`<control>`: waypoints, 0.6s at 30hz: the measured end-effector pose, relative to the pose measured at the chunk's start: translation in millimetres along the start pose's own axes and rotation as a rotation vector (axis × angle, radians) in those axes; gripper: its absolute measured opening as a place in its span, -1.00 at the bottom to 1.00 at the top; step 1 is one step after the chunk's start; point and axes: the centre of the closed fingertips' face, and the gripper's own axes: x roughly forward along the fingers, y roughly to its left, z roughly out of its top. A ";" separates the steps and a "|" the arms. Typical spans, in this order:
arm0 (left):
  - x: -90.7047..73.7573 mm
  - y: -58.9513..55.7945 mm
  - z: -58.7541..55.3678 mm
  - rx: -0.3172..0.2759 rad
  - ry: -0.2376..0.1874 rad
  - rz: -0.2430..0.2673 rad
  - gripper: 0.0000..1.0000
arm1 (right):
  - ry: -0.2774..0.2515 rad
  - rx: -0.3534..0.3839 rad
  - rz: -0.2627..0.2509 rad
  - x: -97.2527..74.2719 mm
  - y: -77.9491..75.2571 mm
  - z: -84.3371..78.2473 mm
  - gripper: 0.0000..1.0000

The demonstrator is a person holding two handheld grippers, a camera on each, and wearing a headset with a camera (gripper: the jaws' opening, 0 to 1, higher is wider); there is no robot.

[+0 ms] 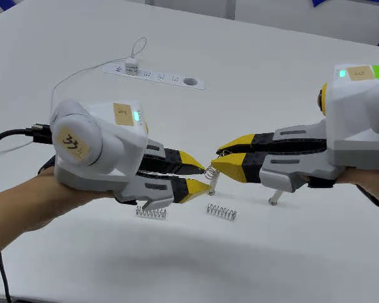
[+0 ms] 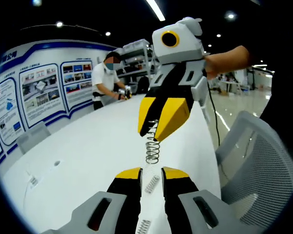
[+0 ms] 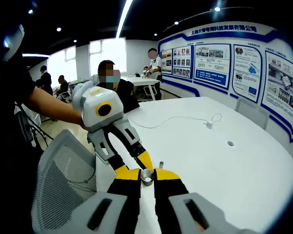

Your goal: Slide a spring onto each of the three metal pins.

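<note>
Right gripper grips spring (left gripper near), well inside table edges.

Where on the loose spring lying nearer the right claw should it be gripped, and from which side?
Probably grip the loose spring across its middle coils, from above: it lies flat on the table with both long sides exposed.

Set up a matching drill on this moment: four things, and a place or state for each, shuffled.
Things:
1. right gripper
2. left gripper
3. power strip
4. right pin

Place or state:
A. open
B. beyond both grippers
C. shut on a spring
D. bare

Pairs: 1-C, 2-A, 3-B, 4-D
</note>
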 end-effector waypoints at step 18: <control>-20.3 23.7 -23.2 -0.089 0.039 0.102 0.02 | 0.124 -0.009 -0.266 -42.4 -81.5 -37.8 -0.79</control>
